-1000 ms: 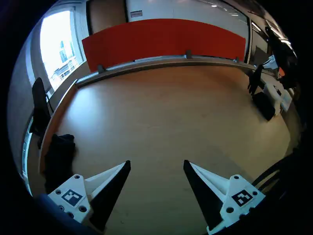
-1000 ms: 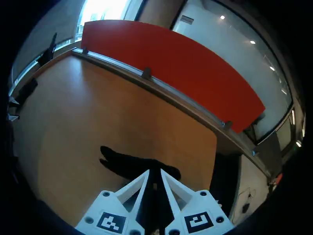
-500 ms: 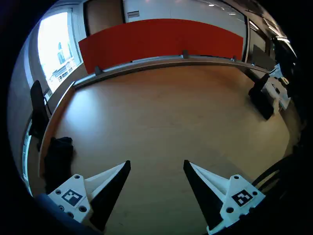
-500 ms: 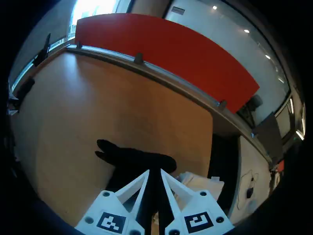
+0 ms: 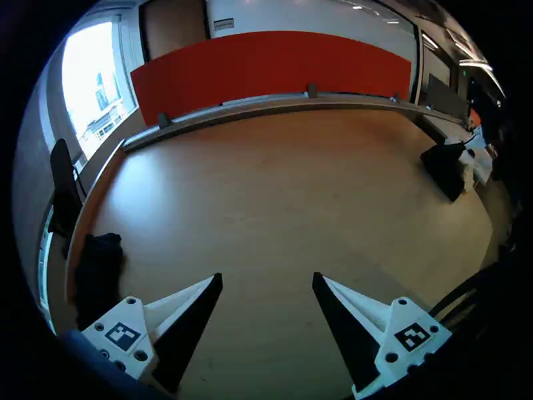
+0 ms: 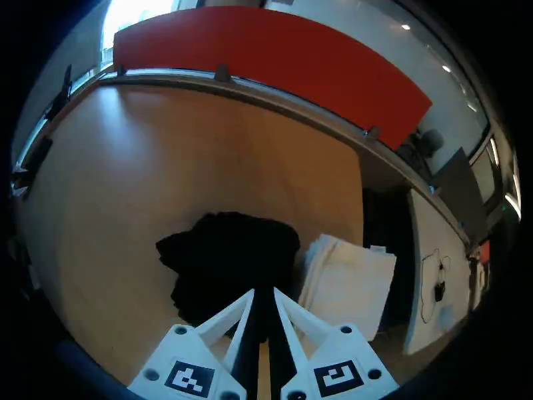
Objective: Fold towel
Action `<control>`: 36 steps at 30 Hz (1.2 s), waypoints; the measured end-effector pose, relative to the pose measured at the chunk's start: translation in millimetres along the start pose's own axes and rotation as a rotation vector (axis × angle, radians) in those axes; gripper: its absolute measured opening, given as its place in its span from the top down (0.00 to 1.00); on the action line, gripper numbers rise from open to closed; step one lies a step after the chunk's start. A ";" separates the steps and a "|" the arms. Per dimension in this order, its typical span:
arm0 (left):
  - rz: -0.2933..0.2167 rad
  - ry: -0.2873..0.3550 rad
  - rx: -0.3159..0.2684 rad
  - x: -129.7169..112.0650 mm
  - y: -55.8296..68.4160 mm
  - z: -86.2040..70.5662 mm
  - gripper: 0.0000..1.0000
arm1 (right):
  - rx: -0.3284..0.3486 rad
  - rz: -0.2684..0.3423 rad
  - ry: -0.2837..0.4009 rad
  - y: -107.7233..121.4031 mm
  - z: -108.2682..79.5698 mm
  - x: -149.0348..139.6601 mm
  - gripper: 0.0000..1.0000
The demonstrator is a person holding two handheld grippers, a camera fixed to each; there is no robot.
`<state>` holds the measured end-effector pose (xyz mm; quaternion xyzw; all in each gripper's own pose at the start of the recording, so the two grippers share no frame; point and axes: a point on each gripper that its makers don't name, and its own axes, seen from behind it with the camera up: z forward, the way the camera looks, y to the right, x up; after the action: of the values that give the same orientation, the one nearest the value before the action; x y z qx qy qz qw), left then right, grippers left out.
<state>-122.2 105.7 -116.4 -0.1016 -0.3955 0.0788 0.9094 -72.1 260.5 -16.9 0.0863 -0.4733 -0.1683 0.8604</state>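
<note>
A black towel (image 6: 226,260) lies bunched on the wooden table (image 6: 166,167), just ahead of my right gripper (image 6: 263,300). Its fingers stand close together with dark cloth between the tips, so it looks shut on the towel's near edge. A stack of folded white towels (image 6: 350,280) rests right beside the black towel. My left gripper (image 5: 266,283) hovers open over bare wood with nothing between its fingers. Far off at the right of the left gripper view, the black towel (image 5: 445,165) shows as a dark heap with something white (image 5: 468,175) next to it.
A red partition (image 5: 266,67) runs along the table's far edge. A dark bundle (image 5: 96,263) sits at the table's left edge, with a black chair (image 5: 61,187) behind it. Past the table's right edge stands a white desk (image 6: 433,280) with a cable.
The black towel came down from a raised, stretched shape to a heap on the table. The right gripper view tipped downward, bringing the white stack into sight. The left gripper hardly moved.
</note>
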 end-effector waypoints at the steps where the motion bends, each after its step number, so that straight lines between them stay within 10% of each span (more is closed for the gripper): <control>1: 0.000 0.000 0.001 -0.4 -0.3 -0.4 0.00 | 0.001 0.003 -0.006 -0.8 0.5 -3.7 0.95; 36: 0.007 -0.012 0.013 -7.9 -5.8 -7.0 0.00 | -0.009 0.077 -0.116 4.4 15.5 -59.2 0.95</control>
<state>-122.0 97.5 -125.2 -0.0964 -0.4003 0.0850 0.9073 -113.5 286.8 -53.7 0.0540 -0.5245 -0.1418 0.8378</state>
